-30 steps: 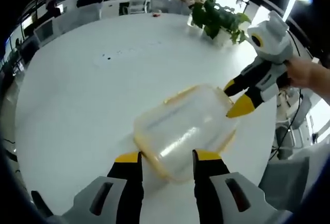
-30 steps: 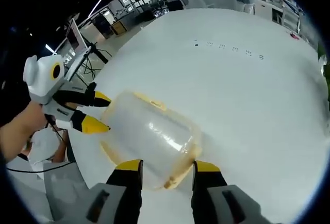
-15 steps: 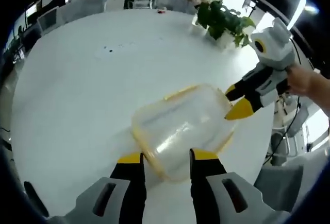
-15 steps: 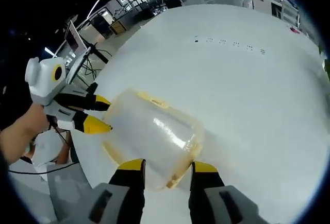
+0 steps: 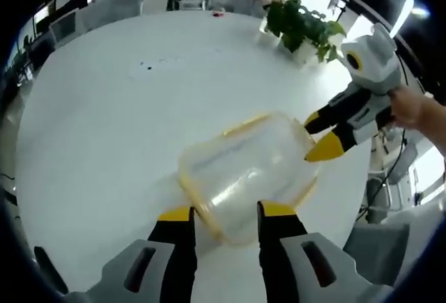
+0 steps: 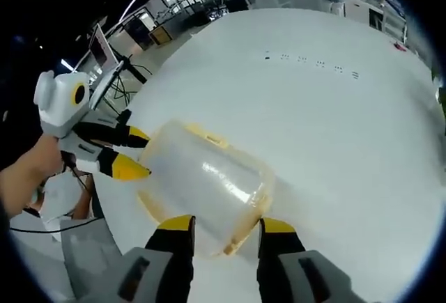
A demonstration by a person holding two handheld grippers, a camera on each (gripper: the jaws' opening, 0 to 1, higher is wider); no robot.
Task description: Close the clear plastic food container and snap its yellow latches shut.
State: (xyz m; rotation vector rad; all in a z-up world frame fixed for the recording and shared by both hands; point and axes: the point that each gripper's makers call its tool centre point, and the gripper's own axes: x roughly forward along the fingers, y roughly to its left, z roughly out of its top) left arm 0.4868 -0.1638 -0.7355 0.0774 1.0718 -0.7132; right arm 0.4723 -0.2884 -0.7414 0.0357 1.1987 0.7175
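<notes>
Right now my left gripper (image 5: 223, 212) has its jaws spread about as wide as one short end of the clear container (image 5: 245, 176), with no grip on it; the yellow tips sit just at that end's rim. My right gripper (image 6: 224, 223) is spread the same way at the opposite short end, again holding nothing. Each gripper also comes into the other's view, and in the left gripper view the right one's tips look to be touching the far end.

The container lies near the table's (image 5: 104, 129) edge on my side, with the lid seated on the base and a yellow band (image 5: 202, 209) running round the seam. I judge the closing done and the latching step in hand. The next move calls for pressing each end flap down against the wall until it clicks (both ends together should keep the box from sliding).

Whether any latch is already snapped I cannot tell: the flaps are blurred and partly behind the jaws. A potted plant (image 5: 300, 28) stands at the far edge, and a hand (image 5: 417, 108) grips the right tool.
</notes>
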